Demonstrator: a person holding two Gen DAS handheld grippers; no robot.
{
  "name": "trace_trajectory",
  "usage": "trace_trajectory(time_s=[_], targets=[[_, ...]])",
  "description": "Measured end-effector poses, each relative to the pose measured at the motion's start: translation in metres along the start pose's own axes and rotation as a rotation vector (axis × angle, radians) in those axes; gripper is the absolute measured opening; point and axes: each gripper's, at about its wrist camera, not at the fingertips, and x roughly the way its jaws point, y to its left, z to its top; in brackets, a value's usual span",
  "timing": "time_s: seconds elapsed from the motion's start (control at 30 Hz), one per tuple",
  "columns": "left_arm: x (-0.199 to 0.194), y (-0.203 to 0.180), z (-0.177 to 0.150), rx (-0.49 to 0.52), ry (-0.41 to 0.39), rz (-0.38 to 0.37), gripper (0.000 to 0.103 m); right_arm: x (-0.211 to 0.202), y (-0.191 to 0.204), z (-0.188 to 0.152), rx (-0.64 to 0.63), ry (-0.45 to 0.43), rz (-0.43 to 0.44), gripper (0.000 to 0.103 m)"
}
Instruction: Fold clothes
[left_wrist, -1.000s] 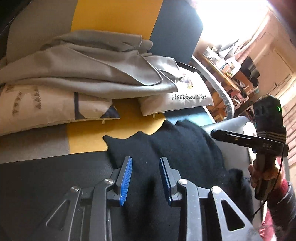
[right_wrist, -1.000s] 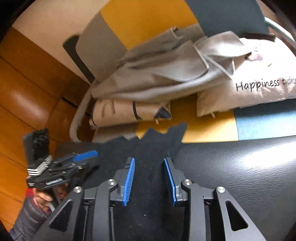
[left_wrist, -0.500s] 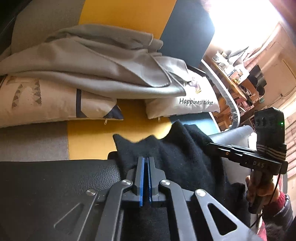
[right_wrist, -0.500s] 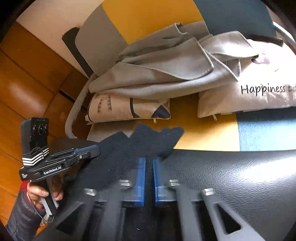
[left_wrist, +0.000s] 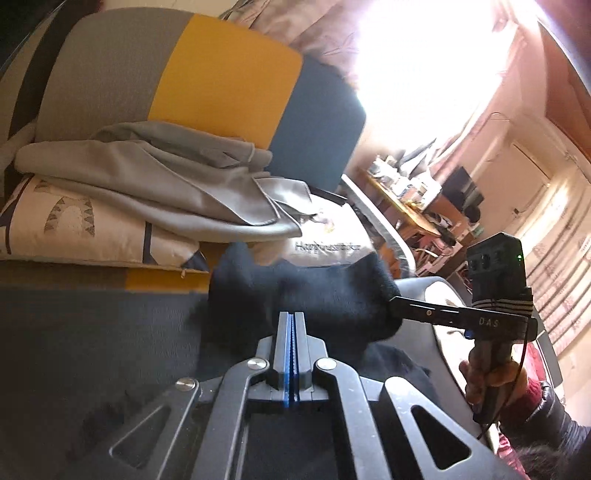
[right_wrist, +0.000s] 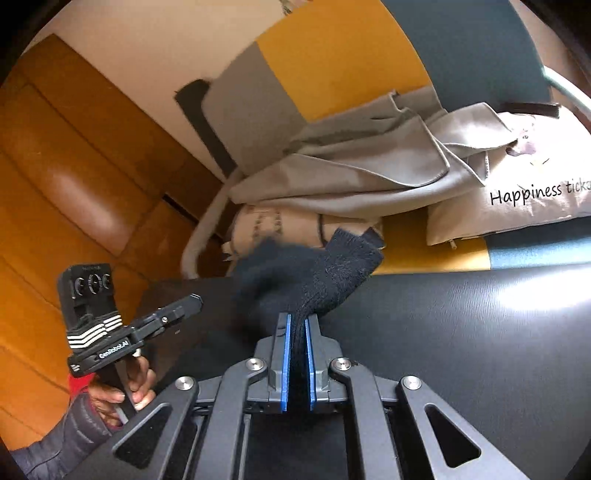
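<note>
So the setup is a sofa (right_wrist: 332, 62) with grey, yellow and blue colour-block cushions, and in front of it a shiny black leather surface (right_wrist: 480, 332) where the work happens. On the seat there's a crumpled grey garment (left_wrist: 147, 184) dumped over two cream pillows, one patterned (left_wrist: 74, 229) and one with "Happiness ticket" printed on it (right_wrist: 517, 206). The left side of the room is orange-brown wood panelling (right_wrist: 55, 184), and on the right there's a blown-out bright window plus a cluttered desk (left_wrist: 406, 199). The black knit garment (right_wrist: 314, 280) is bunched up and raised off the leather, in front of the pillows. The right gripper (right_wrist: 296, 325) has its blue pads squeezed on a thick fold of the knit, leaving just a narrow gap stuffed with fabric. The left gripper (left_wrist: 291, 317) has its pads pressed flat together, with the garment's edge right at the tips; it looks pinched there, though the fabric between the pads is hard to make out. Each gripper is held by a hand (right_wrist: 122, 391) in a puffy sleeve.
</note>
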Motion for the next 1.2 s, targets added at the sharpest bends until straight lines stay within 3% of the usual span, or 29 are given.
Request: trace_trajectory(time_s=[0.17,0.33,0.4,0.6,0.73,0.77,0.97,1.2], targets=[[-0.034,-0.014,-0.047,0.003,-0.008,-0.023,0.0,-0.03,0.026,-0.054,0.001,-0.01,0.055,0.008],[-0.035,-0.012,-0.075,0.011,0.056,0.047,0.0,-0.039,0.03,-0.101,0.032,0.008,0.035,0.008],[-0.032,-0.006,-0.07,-0.005,0.07,0.052,0.003,-0.039,0.024,-0.105,0.057,0.008,0.025,0.008],[-0.009,0.001,-0.02,0.048,0.072,0.121,0.024,-0.037,-0.001,-0.096,0.132,-0.013,0.025,0.012],[0.032,0.002,0.014,0.124,0.132,0.12,0.036,-0.028,-0.025,-0.082,0.239,-0.048,0.079,0.045],[0.043,0.003,0.022,0.141,0.154,0.111,0.037,-0.024,-0.03,-0.079,0.255,-0.049,0.091,0.048],[0.103,0.011,0.049,0.187,0.248,0.029,0.053,-0.003,-0.055,-0.069,0.333,-0.061,0.117,0.051],[0.15,0.02,0.047,0.196,0.38,-0.043,0.054,0.005,-0.063,-0.064,0.324,-0.114,0.115,0.051]])
